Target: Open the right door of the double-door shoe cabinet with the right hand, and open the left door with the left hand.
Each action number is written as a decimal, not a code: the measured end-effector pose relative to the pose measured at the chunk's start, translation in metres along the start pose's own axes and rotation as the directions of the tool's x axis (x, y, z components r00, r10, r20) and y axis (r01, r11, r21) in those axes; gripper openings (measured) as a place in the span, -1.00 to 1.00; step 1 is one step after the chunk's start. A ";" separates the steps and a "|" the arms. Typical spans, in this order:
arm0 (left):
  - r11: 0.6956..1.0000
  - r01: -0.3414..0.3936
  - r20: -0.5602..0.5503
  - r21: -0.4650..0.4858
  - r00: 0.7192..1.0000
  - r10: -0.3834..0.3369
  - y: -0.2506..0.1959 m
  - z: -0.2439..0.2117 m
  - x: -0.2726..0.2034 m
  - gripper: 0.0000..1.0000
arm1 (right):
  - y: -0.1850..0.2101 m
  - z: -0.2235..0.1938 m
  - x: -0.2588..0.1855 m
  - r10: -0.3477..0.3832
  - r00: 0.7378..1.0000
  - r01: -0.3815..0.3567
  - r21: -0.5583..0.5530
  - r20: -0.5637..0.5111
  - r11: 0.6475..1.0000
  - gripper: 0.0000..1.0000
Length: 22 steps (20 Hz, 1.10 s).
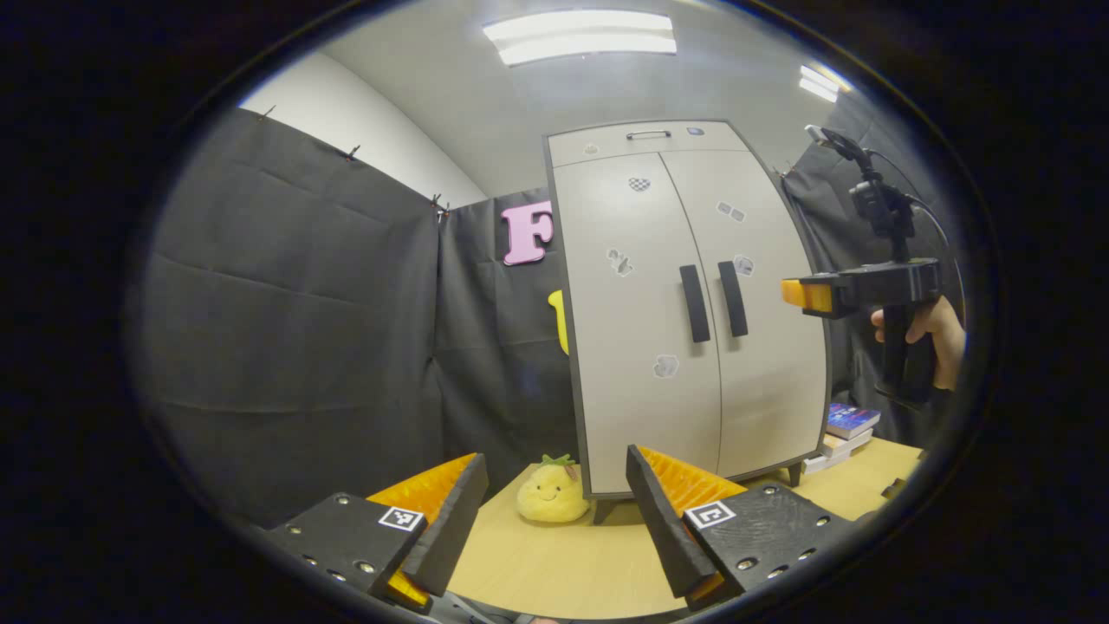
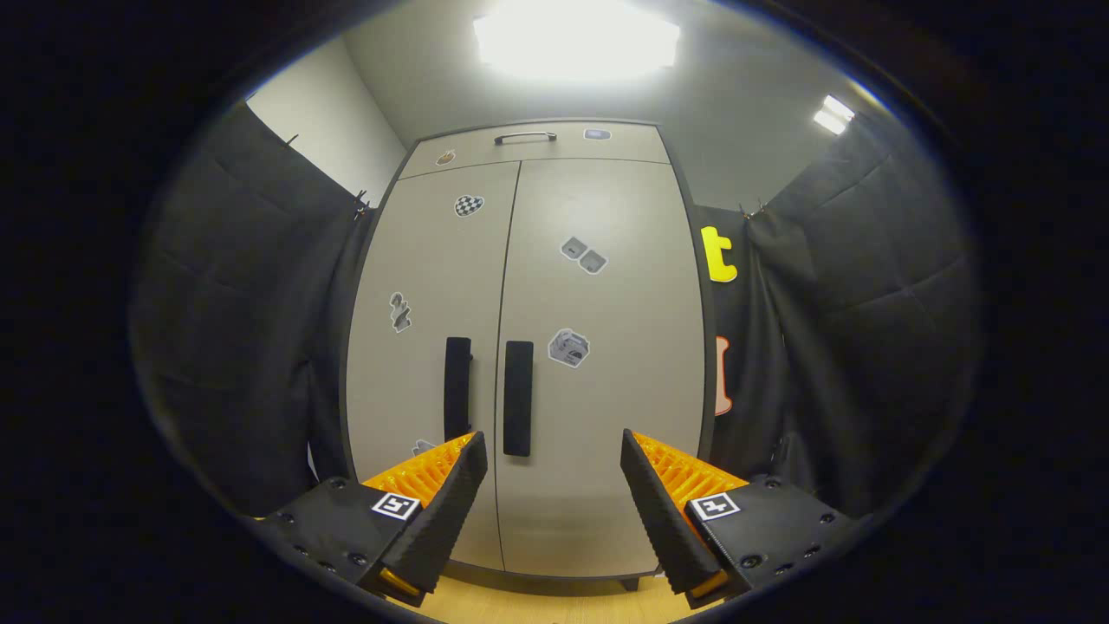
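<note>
Shoe cabinet [image 2: 528, 347] is standing upright on the bench [image 1: 563, 563] ahead of you, both doors lying closed. Nearest to you in the left gripper view, your left claw [image 1: 554, 485] is hovering over the bench with its fingers spread wide and nothing between them. Just past its fingers, a yellow plush toy [image 1: 552, 492] with a smiling face is sitting on the bench, beside the cabinet's left front corner. In the right gripper view, your right claw [image 2: 550, 464] is likewise gaping apart and gripping nothing, pointing straight at the lower part of the right door [image 2: 598, 364], short of it. The right handle [image 2: 518, 397] is showing just above and between the fingers, slightly toward the left finger [image 2: 433, 503], while the left handle [image 2: 457, 387] is sitting beside it on the left door [image 2: 424, 347], across the centre seam. From the left gripper view, that right claw [image 1: 797, 293] is showing farther off, held level by your hand [image 1: 931, 334] wrapped around its grip, its tip facing the right door's outer edge at handle height, apart from the door. Stickers are dotting both doors. Behind the cabinet's right foot, a stack of books [image 1: 845, 429] is lying on the bench. A drawer with a slim handle [image 2: 525, 137] is running across the cabinet's top.
</note>
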State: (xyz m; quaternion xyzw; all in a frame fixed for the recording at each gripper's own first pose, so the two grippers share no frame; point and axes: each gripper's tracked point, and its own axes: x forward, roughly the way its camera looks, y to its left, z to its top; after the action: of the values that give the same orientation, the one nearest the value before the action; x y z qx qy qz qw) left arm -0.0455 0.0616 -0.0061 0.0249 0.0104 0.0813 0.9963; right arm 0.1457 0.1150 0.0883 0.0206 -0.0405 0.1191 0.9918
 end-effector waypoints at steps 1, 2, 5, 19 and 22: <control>1.000 -0.006 -0.001 0.001 1.000 0.006 0.003 0.000 -0.001 0.87 | 0.004 -0.001 0.008 0.008 1.000 -0.008 0.012 -0.007 1.000 0.94; 1.000 -0.014 -0.001 0.005 1.000 0.014 0.006 -0.001 -0.002 0.87 | 0.008 -0.002 0.015 0.016 1.000 -0.016 0.020 -0.020 1.000 0.94; 0.999 -0.038 -0.011 0.011 0.999 0.038 0.013 -0.006 -0.005 0.87 | 0.013 -0.002 0.038 0.024 0.999 -0.023 0.035 -0.038 0.999 0.94; 0.995 -0.101 -0.065 0.024 0.993 0.102 0.043 -0.026 -0.017 0.87 | 0.025 -0.017 0.136 -0.004 0.985 0.006 0.010 -0.170 1.000 0.93; 0.994 -0.105 -0.074 0.015 0.992 0.106 0.045 -0.030 -0.018 0.87 | 0.028 -0.020 0.146 0.002 0.980 -0.007 -0.025 -0.197 1.000 0.92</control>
State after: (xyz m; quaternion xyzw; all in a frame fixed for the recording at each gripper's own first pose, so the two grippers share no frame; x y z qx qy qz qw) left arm -0.0717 0.1046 -0.0335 0.0280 0.0467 0.1347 0.9894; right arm 0.2821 0.1779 0.0815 -0.0042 0.0560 0.1221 0.9909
